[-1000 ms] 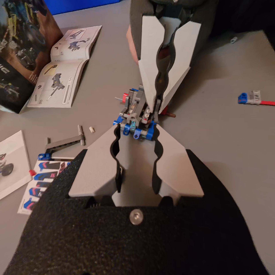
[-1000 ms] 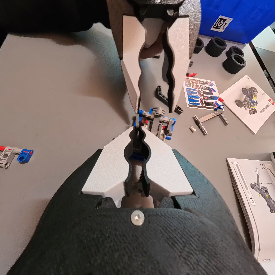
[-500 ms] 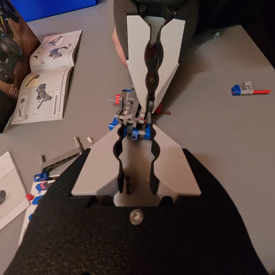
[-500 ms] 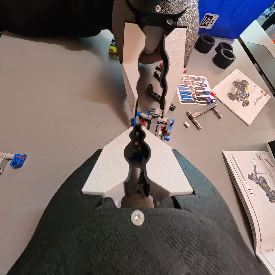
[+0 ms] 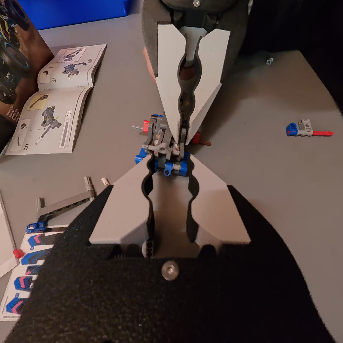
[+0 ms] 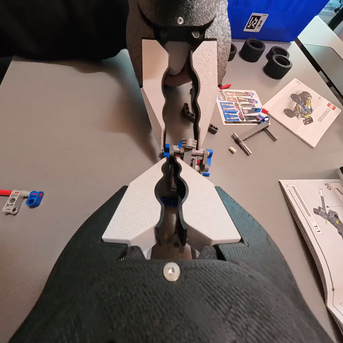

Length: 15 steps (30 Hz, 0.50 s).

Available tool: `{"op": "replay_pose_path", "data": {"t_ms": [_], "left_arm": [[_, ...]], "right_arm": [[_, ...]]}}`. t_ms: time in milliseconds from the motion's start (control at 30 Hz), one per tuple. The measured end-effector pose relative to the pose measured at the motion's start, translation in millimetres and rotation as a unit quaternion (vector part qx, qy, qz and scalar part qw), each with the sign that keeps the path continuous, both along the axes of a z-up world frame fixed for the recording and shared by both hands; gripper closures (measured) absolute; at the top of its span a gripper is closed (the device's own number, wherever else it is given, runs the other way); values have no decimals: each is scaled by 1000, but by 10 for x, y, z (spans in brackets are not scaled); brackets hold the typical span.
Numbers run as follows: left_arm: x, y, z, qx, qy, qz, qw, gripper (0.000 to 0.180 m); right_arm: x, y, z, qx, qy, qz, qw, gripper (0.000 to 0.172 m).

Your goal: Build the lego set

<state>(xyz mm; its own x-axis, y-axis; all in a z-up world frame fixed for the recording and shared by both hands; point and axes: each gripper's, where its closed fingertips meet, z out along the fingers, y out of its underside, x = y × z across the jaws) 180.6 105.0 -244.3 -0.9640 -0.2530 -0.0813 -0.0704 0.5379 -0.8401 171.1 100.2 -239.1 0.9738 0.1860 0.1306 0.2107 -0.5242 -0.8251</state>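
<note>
Left tool [image 5: 170, 161] spread around the blue end of the brick model [image 5: 163, 148], pads at both flanks, contact unclear. Model sits mid-bench [image 5: 259, 185]. Right tool [image 5: 181, 143] opposite, pressed together, pinching a grey beam of the model. Left of it: grey axle part [image 5: 65, 202], sticker sheet [image 5: 24, 259], open booklet [image 5: 55, 104], box [image 5: 13, 55]. Right: small blue-grey-red piece [image 5: 304, 129]. Far: black tyres [image 6: 276, 65], blue bin [image 6: 278, 18].
</note>
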Motion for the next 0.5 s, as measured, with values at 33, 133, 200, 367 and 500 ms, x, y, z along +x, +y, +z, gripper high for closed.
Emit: {"op": "replay_pose_path", "data": {"t_ms": [33, 133, 200, 367, 500], "left_arm": [[5, -1, 0, -1, 3, 2, 1000, 152], [17, -6, 16, -7, 2, 7, 1000, 155], [12, -16, 17, -7, 1, 8, 1000, 155], [26, -28, 10, -10, 20, 25, 999, 155], [30, -31, 11, -11, 24, 35, 999, 155]], "right_arm": [[-4, -5, 8, 3, 3, 1, 1000, 171], [-5, -19, 43, 19, 23, -2, 1000, 171], [-11, -30, 40, 23, 32, -3, 999, 171], [-1, -50, 12, 19, 25, -8, 999, 170], [2, -56, 15, 22, 22, -11, 999, 169]]}}
